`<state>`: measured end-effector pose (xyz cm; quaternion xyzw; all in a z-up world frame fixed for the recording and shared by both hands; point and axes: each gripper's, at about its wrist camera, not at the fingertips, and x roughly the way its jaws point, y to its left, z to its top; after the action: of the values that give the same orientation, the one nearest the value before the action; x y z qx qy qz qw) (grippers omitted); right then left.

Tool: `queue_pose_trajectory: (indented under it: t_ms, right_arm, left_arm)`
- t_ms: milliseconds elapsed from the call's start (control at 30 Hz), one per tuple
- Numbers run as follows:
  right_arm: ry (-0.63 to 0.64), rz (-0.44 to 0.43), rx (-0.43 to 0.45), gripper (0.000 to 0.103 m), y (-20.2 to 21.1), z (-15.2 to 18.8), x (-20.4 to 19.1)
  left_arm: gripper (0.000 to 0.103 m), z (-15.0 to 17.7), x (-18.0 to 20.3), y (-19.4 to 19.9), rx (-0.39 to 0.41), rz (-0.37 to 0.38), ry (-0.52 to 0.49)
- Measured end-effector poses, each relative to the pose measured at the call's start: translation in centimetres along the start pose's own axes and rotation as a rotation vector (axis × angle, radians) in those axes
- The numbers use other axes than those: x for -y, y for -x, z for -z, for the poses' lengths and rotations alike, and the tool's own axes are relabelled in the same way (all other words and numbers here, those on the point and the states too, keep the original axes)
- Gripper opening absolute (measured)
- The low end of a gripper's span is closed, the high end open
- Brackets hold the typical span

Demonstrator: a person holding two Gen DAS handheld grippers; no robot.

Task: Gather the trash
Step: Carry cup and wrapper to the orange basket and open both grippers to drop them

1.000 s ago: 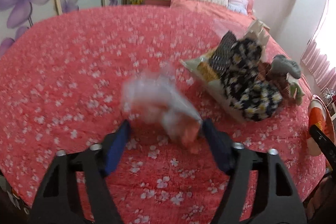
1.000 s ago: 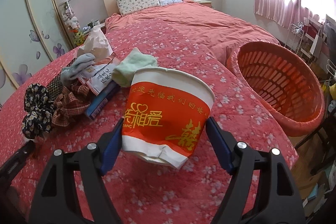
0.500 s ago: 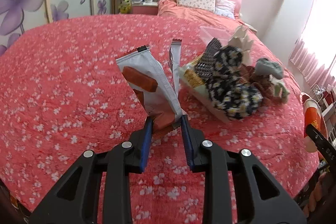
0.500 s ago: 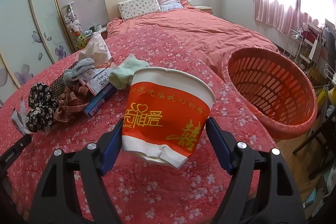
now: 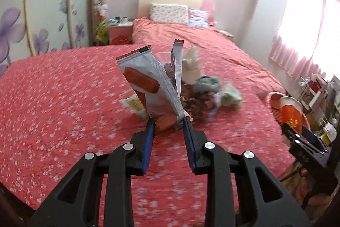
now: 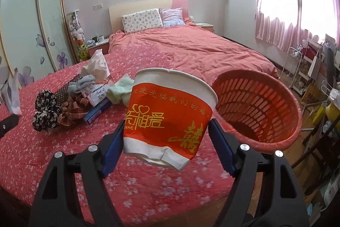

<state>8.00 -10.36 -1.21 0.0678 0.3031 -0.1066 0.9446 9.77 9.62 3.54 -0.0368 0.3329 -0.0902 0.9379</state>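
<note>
My left gripper [image 5: 166, 123] is shut on a grey and brown snack wrapper [image 5: 148, 86] and holds it up above the red flowered bedspread [image 5: 53, 99]. My right gripper [image 6: 166, 131] is shut on a crushed red and white paper cup [image 6: 170, 116], held above the bed edge just left of the orange plastic basket [image 6: 261, 107]. The cup [image 5: 291, 116] and basket also show at the right of the left wrist view. The wrapper [image 6: 12, 93] shows at the far left of the right wrist view.
A pile of socks, hair bows, a tissue pack and a blue box [image 6: 70, 99] lies on the bedspread; it also shows in the left wrist view [image 5: 204, 90]. Pillows [image 6: 141, 20] and a headboard stand at the back. Shelves and bags [image 6: 318, 61] stand by the window at right.
My left gripper has closed on the wrapper, lifted it off the bedspread and swung right toward the pile. My right gripper has carried the cup closer to the basket.
</note>
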Motion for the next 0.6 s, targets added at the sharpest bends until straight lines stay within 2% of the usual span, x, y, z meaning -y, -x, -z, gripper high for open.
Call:
queue_pose_trajectory:
  t_ms: [267,600]
  right_arm:
    - [-0.032,0.047,0.033,0.075,1.1,-0.4,3.6]
    - [-0.083,0.131,0.049,0.075,1.0,-0.9,9.3]
  left_arm:
    - [0.028,-0.5,6.3,-0.6,0.005,0.125,-0.082]
    - [0.028,-0.3,13.4,-4.8,-0.043,0.284,-0.156]
